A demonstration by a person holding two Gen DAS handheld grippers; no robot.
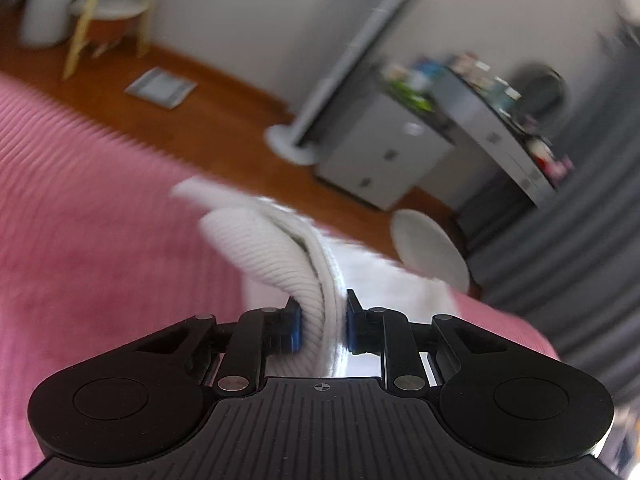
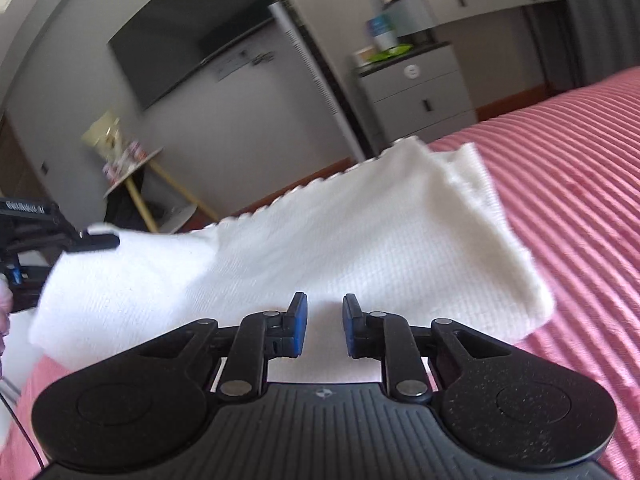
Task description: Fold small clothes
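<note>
On pink ribbed bedspread (image 2: 580, 168): left gripper (image 1: 320, 322) clamped on white knit garment (image 2: 320, 232), lifting one end; right gripper (image 2: 323, 326) jaws apart above cloth.

Bright daylight, heavy motion blur in left view, fisheye bending at edges.

Open right tongs (image 2: 323, 326) hover over white cloth (image 2: 320, 236) on pink bedspread (image 2: 580, 184).
</note>
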